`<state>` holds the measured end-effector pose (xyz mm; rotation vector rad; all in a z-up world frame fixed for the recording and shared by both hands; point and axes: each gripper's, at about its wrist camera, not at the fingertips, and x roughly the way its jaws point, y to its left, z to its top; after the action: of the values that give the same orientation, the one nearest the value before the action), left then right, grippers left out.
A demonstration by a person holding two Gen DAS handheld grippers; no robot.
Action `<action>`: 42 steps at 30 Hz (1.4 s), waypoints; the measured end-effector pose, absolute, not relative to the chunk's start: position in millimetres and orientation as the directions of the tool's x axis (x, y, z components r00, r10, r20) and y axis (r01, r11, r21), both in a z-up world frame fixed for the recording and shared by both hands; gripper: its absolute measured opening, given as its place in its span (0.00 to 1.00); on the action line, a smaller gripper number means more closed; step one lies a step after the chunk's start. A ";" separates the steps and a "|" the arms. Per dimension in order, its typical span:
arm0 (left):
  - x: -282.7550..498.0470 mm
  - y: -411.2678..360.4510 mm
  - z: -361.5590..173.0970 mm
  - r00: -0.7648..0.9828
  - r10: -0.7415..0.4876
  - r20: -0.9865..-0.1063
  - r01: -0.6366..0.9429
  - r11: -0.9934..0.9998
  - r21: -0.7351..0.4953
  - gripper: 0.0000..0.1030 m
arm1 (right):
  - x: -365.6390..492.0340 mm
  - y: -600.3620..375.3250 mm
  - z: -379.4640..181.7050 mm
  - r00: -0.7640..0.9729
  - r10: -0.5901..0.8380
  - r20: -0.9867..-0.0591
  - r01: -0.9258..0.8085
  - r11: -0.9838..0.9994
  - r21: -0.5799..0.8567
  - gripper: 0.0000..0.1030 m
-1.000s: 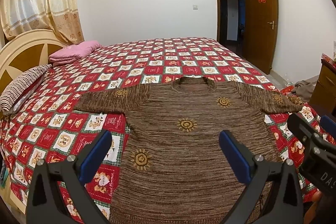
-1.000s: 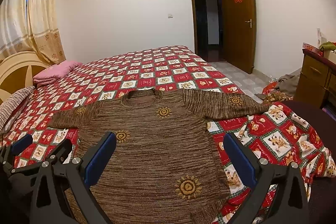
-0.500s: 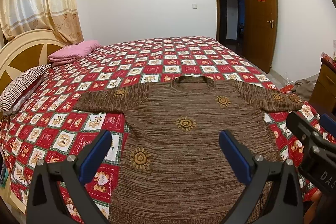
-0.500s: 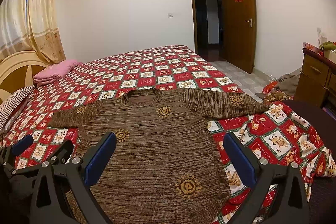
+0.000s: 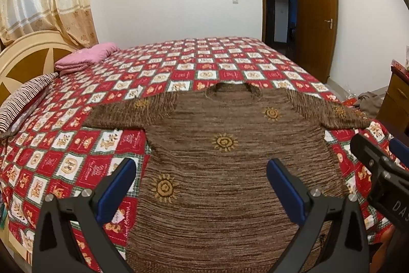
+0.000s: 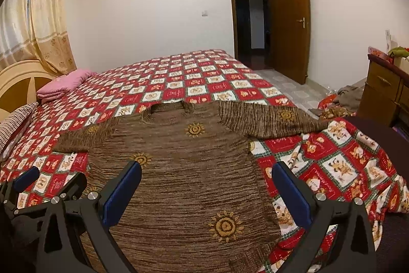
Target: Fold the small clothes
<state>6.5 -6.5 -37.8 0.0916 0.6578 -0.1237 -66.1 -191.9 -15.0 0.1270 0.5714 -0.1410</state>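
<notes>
Both claws gape empty over the sweater's (image 5: 230,170) hem on the bed (image 5: 179,63), collar away: left claw (image 5: 199,186) nearer its left edge, right claw (image 6: 207,188) nearer its right.

The far half of the bed (image 5: 230,55) lies open, with bare quilt beyond the sweater (image 5: 230,170). At far left, a pink pillow (image 5: 87,56) and striped pillow (image 5: 23,99) crowd the headboard (image 5: 23,60). A wooden dresser (image 6: 386,94) stands right of the bed, clothes heaped on the floor (image 6: 291,86) beside it.
</notes>
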 end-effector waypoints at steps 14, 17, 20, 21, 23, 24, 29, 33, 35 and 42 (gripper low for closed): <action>68.8 -8.3 -88.8 0.690 -0.038 -0.723 0.114 0.992 0.057 1.00 | -6.2 -246.2 -73.5 0.724 -0.110 -0.681 0.284 0.947 0.150 0.99; 78.9 -7.9 -93.9 0.676 -0.028 -0.736 0.103 0.993 0.056 1.00 | 8.3 -253.3 -73.9 0.705 -0.129 -0.697 0.304 0.943 0.133 0.99; 84.9 -10.3 -98.0 0.667 -0.019 -0.745 0.105 0.992 0.068 1.00 | 19.0 -255.1 -71.6 0.699 -0.158 -0.697 0.317 0.943 0.104 0.99; 86.6 -11.1 -99.5 0.665 -0.017 -0.747 0.106 0.992 0.073 1.00 | 22.6 -254.8 -71.3 0.697 -0.167 -0.698 0.319 0.943 0.092 0.99; 92.7 -11.6 -102.1 0.660 -0.016 -0.751 0.111 0.991 0.076 1.00 | 30.8 -254.4 -71.7 0.691 -0.174 -0.701 0.317 0.945 0.078 0.99; 94.7 -12.6 -102.9 0.657 -0.017 -0.754 0.113 0.991 0.076 1.00 | 33.0 -253.9 -71.9 0.690 -0.174 -0.703 0.316 0.946 0.076 0.99; 107.1 -17.0 -102.2 0.653 -0.019 -0.757 0.119 0.990 0.078 1.00 | 44.2 -249.7 -71.3 0.684 -0.181 -0.707 0.313 0.948 0.059 0.99; 115.3 -20.9 -99.5 0.661 -0.014 -0.750 0.124 0.988 0.091 1.00 | 52.4 -247.6 -70.3 0.680 -0.192 -0.707 0.316 0.948 0.047 0.99; 117.8 -22.1 -98.7 0.664 -0.011 -0.748 0.124 0.988 0.095 1.00 | 56.3 -247.5 -70.4 0.677 -0.195 -0.710 0.318 0.947 0.044 0.99; 123.4 -23.3 -99.9 0.658 -0.013 -0.753 0.122 0.988 0.090 1.00 | 62.3 -247.2 -70.5 0.674 -0.199 -0.711 0.316 0.948 0.034 0.99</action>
<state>123.4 -23.3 -99.9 0.1371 0.8503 -0.0767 62.3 -247.2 -70.5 0.1594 0.7794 -0.2909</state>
